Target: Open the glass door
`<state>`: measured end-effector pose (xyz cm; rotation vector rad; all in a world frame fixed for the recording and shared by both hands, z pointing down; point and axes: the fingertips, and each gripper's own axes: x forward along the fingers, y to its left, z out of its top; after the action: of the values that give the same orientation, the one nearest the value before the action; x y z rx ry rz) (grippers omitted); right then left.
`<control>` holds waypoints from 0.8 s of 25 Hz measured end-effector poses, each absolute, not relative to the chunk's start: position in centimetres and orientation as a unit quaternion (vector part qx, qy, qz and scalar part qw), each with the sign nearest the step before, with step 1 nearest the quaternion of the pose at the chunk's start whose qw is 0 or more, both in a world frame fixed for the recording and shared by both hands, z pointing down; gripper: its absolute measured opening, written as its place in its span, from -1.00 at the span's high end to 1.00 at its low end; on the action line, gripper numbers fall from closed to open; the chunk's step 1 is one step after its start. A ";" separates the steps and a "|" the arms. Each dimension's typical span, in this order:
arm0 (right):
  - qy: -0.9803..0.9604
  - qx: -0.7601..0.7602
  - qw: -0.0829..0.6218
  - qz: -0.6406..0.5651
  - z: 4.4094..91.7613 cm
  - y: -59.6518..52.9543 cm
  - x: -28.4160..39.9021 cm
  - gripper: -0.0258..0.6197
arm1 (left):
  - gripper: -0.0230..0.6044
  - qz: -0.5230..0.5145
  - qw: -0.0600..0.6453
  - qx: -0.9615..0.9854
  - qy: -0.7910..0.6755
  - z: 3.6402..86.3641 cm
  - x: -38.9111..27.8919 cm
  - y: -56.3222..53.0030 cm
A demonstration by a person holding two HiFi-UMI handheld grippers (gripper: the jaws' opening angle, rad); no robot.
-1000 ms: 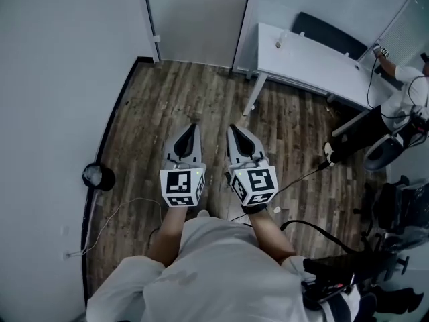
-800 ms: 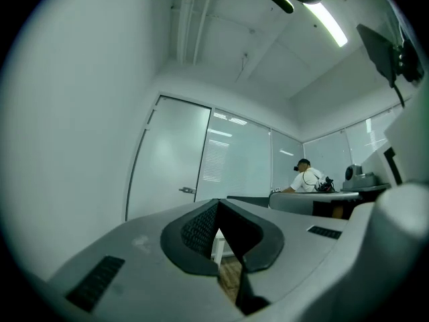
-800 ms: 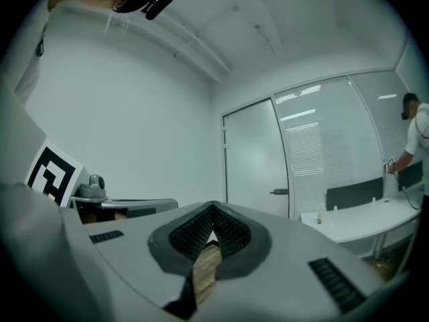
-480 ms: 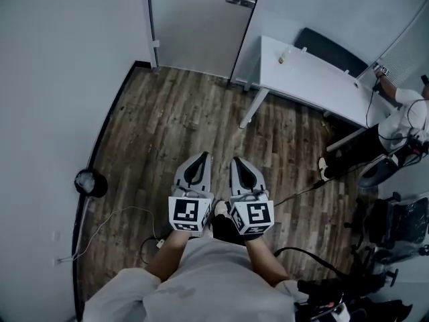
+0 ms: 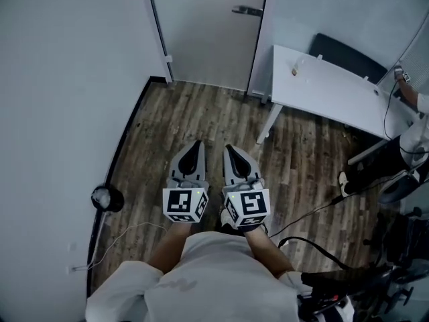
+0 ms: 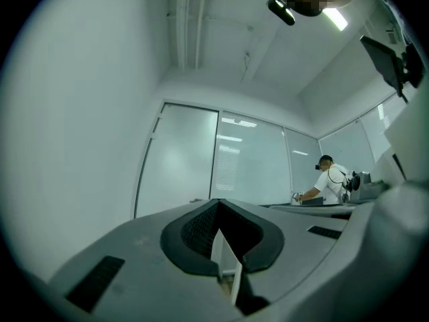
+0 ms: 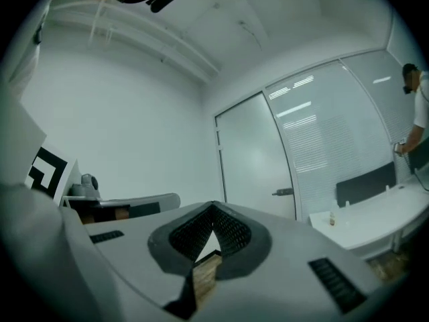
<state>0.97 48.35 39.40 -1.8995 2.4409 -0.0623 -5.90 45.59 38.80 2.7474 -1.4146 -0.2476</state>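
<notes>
the left gripper (image 5: 195,146) and the right gripper (image 5: 228,149) are held side by side over the wooden floor (image 5: 201,116), just beside each other, both pointing toward the far edge of the floor. each carries its marker cube at the near end.

in the left gripper view, the fingers (image 6: 194,230) are pressed together at the tip with nothing between them. in the right gripper view, the fingers (image 7: 231,230) also meet at the tip and are empty; only a sliver of floor shows through the small gap behind the tip.

the glass door (image 5: 211,35) is frosted and sits flush in its frame at the far edge of the floor, near the far left corner by the left wall (image 5: 67,79). its dark lever handle (image 5: 248,10) is on the door's right side. both grippers are well apart from it.

a white desk (image 5: 335,89) stands along the right side, with a small bottle (image 5: 293,71) near its far left corner. a person (image 6: 330,183) in a white shirt leans at the desk's far end. a round black object (image 5: 107,198) sits on the floor against the left wall.
</notes>
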 end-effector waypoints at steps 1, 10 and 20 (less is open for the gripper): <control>0.794 -0.607 0.029 -0.014 38.8 47.3 1.2 0.92 | 0.92 -0.088 0.009 0.884 -0.459 37.9 -5.4 44.7; 0.813 -0.579 0.033 -0.054 40.5 39.1 4.4 0.92 | 0.92 -0.026 -0.006 0.868 -0.496 39.8 -2.5 38.4; 0.799 -0.598 0.001 -0.065 44.4 27.7 4.2 0.92 | 0.92 -0.022 0.026 0.877 -0.479 43.9 -3.5 26.0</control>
<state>4.20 27.68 44.38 -1.8773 2.5072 -0.2034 -3.48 25.99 43.92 2.7113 -1.4813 -0.0671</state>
